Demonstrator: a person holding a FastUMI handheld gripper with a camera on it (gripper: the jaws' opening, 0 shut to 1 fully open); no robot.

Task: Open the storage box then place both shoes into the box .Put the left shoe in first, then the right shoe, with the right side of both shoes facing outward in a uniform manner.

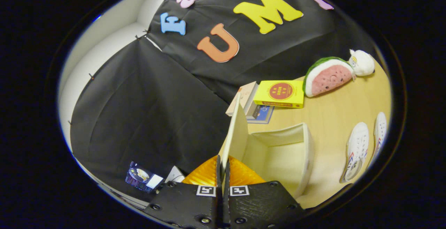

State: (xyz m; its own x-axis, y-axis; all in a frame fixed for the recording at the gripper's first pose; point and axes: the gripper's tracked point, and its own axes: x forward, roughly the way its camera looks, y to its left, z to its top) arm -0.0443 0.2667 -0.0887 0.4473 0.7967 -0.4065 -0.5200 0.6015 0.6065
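Gripper (223, 176) pinched on the lid (232, 135) of the storage box (306, 152), lid lifted up on edge.

Fingers are nearly closed, both pressing the thin lid panel. Box sits open just ahead, inside bare. Two white shoes (362, 149) lie beside it on the table (331, 110), open wood between them. Farther off: a yellow box (280, 93), then a watermelon plush (327, 75).

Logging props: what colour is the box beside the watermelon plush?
Yellow box with a red circle, gripper view.
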